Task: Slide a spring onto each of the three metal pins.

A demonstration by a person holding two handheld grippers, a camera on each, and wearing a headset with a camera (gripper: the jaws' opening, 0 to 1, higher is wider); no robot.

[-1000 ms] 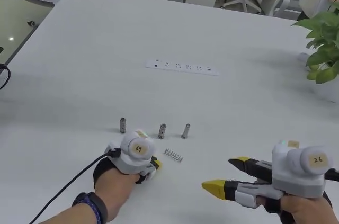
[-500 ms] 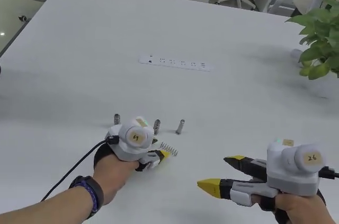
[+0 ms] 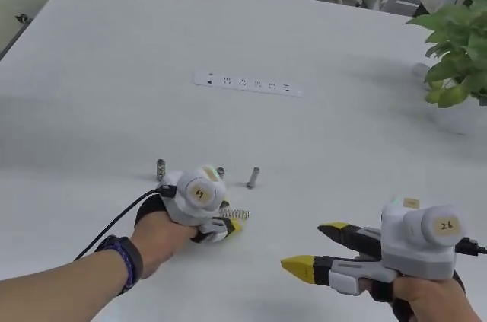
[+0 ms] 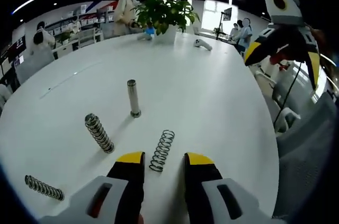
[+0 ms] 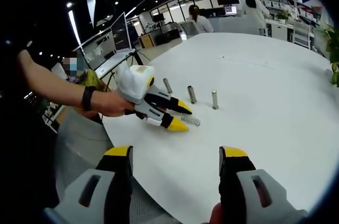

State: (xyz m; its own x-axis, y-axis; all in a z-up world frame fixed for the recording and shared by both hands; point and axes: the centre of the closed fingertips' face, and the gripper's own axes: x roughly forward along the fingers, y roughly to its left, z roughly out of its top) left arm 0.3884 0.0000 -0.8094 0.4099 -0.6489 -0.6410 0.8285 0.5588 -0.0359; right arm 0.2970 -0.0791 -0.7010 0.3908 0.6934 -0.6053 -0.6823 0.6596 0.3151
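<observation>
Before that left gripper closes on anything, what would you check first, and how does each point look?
1. Left gripper open: ok, jaws apart.
2. Loose spring lying on the table with its near end between those jaws: ok.
3. Jaws low enough to catch it: cannot tell.
4. Bare pin upright and free to take a spring: ok.
5. Middle pin and end pin each carrying a spring: ok.
6. Right gripper out of the way: ok, open and held off to the side.
</observation>
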